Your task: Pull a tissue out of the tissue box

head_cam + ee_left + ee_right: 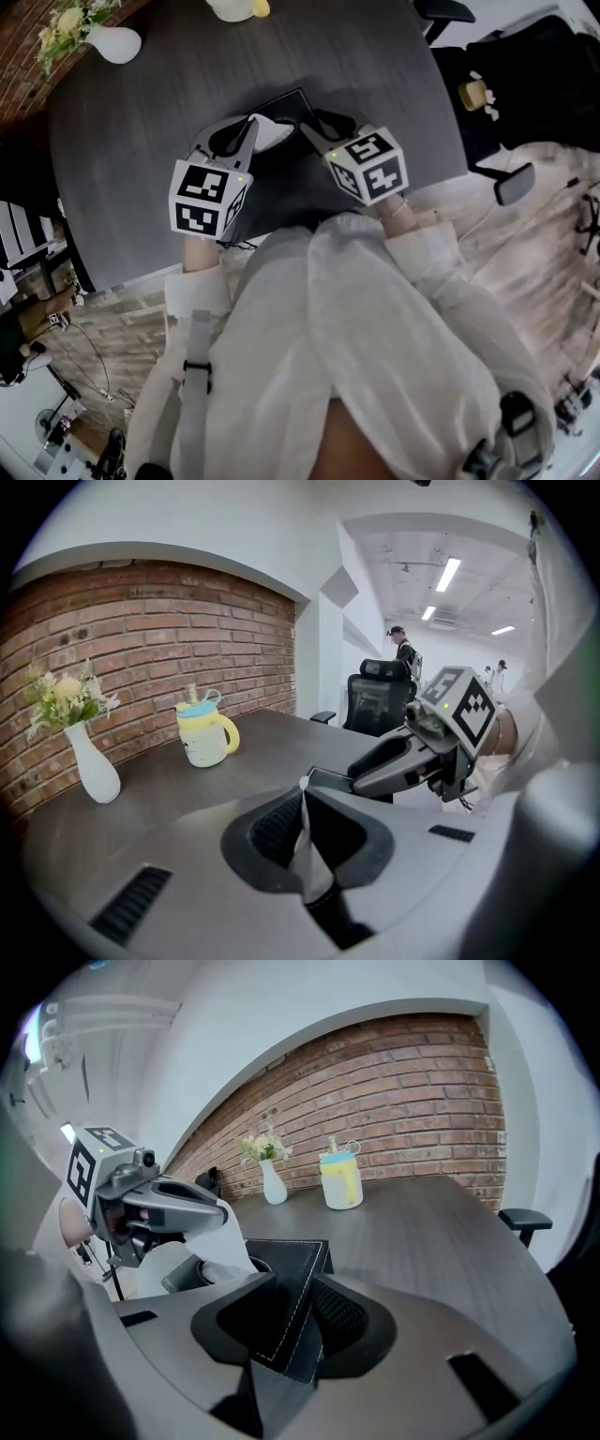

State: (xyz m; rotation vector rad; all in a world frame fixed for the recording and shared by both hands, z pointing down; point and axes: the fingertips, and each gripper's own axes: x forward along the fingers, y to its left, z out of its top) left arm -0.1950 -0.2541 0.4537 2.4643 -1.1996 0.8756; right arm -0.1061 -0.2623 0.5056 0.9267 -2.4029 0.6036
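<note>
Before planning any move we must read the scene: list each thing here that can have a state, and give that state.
left gripper: shut on the tissue
tissue: partly drawn up out of the tissue box
tissue box: on the table, corner between the right gripper jaws
right gripper: wide, apparently clamping that corner
cup: upright, lid on
vase: upright, holding flowers

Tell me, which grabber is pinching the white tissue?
The left gripper: its jaws are shut on the tissue, which sticks up out of the tissue box. The right gripper instead clamps a corner of that black box.
</note>
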